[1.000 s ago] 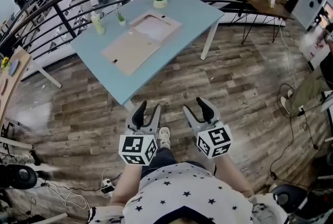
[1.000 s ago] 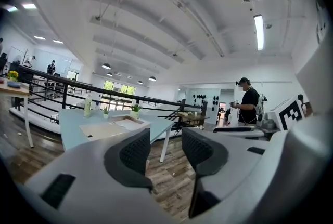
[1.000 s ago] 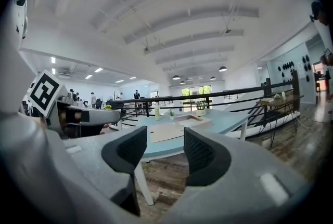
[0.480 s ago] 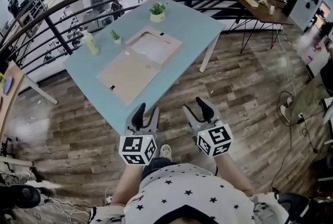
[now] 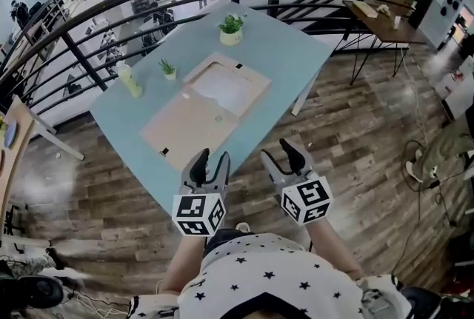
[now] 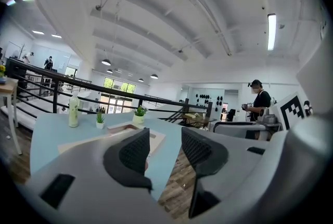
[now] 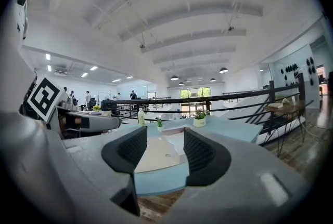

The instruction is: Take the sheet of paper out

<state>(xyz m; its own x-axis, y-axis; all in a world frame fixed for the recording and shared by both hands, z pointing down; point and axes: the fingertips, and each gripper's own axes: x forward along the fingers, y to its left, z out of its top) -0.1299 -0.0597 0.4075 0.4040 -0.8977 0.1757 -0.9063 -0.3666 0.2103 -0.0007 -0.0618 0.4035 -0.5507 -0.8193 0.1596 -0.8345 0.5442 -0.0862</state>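
A tan folder [image 5: 191, 122] lies open on the light blue table [image 5: 292, 47], with a white sheet of paper [image 5: 226, 88] in its far half. My left gripper [image 5: 207, 158] hangs open over the table's near edge, short of the folder and holding nothing. To its right, my right gripper [image 5: 280, 150] is open and empty above the wooden floor. In the left gripper view the left gripper [image 6: 165, 142] points along the table past the folder [image 6: 130, 127]. In the right gripper view, the right gripper [image 7: 161, 147] frames the folder [image 7: 156, 159] and the sheet [image 7: 174, 141].
On the table stand a potted plant [image 5: 231, 25], a smaller plant [image 5: 169, 69] and a pale bottle [image 5: 131, 79]. A black railing [image 5: 111, 3] curves behind the table. A wooden side table [image 5: 385, 14] stands at the far right. Cables lie on the floor [image 5: 415, 162].
The table and folder have come nearer in the head view; its near edge now lies under the left gripper. Both grippers stay open and in the same pose.
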